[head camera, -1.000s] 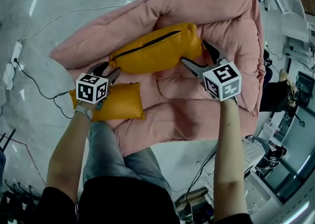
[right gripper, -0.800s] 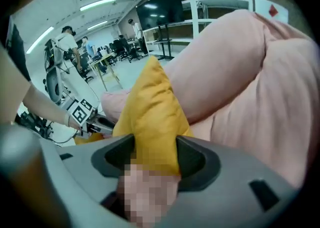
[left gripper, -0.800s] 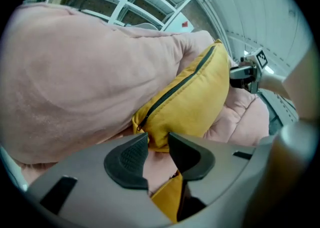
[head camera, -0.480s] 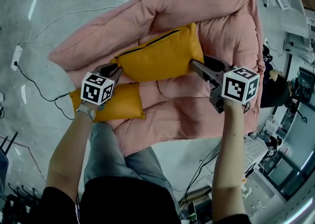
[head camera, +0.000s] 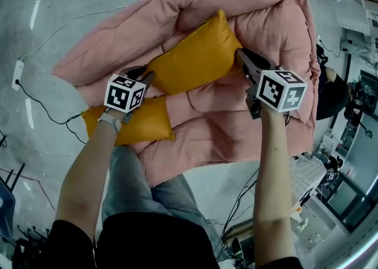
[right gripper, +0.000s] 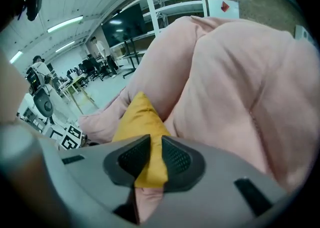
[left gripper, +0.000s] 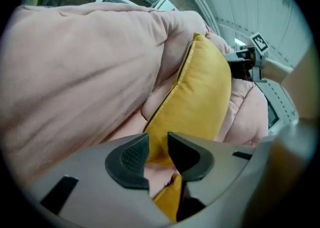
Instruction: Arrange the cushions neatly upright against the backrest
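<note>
Two cushions [head camera: 142, 123], upper cushion [head camera: 195, 55] pinched by left gripper [head camera: 143, 74], just loosening, and right gripper [head camera: 242, 56], just closing

Pink padded floor sofa [head camera: 201, 138] fills frame centre, sits on grey floor [head camera: 77, 2]. Large orange cushion [head camera: 195, 61] upper centre, tilted up on seat, against backrest roll. Smaller orange cushion [head camera: 147, 121] flat on sofa's lower-left edge. Black cable [head camera: 36, 107], power strip [head camera: 16, 73] on floor, left.
</note>
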`<state>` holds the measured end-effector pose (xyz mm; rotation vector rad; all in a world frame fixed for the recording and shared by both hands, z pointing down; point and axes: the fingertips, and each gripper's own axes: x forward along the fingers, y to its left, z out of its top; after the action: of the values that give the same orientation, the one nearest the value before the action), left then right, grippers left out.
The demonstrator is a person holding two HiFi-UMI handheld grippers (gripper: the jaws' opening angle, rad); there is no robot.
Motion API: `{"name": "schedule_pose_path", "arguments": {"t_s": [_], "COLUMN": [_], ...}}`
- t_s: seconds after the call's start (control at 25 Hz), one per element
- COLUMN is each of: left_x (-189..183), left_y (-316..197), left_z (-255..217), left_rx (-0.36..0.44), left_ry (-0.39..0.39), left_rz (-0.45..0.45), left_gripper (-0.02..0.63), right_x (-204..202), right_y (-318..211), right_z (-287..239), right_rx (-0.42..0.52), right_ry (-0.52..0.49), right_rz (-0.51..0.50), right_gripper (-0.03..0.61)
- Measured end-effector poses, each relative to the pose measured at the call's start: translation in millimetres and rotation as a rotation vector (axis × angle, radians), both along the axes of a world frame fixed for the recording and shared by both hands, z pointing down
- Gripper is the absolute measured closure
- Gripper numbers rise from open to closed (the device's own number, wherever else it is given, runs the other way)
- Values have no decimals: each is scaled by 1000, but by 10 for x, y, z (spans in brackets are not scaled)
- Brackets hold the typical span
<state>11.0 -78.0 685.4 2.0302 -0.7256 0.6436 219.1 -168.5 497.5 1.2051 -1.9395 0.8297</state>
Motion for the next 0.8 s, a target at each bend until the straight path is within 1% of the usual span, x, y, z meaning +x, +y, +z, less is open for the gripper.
{"name": "schedule_pose_path", "arguments": {"t_s": [0.12, 0.16, 0.24, 0.32, 0.36, 0.44, 0.48, 0.56, 0.6, 0.68, 0.76, 0.8], "left_x": [-108, -152, -210, -201, -177, -112, -70, 21, 61, 129, 175, 189], "left_y": [21, 41, 116, 224, 284, 410, 465, 518, 512, 470, 429, 414], "left_z": [-71, -93, -103, -44, 6, 127, 185, 283, 322, 380, 407, 409], "left_rx": [11, 7, -36, -107, -136, -165, -170, -174, -179, -202, -215, -208], "left_ry": [7, 9, 30, 71, 85, 73, 52, 11, 3, 26, 66, 79], "left_rz": [1, -1, -7, -6, 9, 72, 109, 153, 152, 117, 89, 89], "left_gripper": [488, 485, 467, 455, 434, 391, 366, 346, 345, 347, 351, 363], "right_x": [35, 40, 23, -58, -112, -208, -244, -287, -289, -266, -256, -267], "right_y": [70, 95, 147, 202, 225, 262, 277, 292, 284, 254, 244, 251], "right_z": [-88, -126, -203, -211, -168, -15, 68, 207, 260, 325, 356, 365], "right_rx": [19, 26, 48, 60, 56, 31, 16, -7, -8, -1, -7, -14], "right_ry": [16, 18, 14, 25, 42, 91, 114, 148, 165, 189, 178, 167], "right_rz": [14, 18, 11, -41, -76, -146, -176, -217, -227, -222, -198, -188], "right_gripper": [481, 460, 428, 363, 323, 194, 147, 126, 126, 126, 131, 146]}}
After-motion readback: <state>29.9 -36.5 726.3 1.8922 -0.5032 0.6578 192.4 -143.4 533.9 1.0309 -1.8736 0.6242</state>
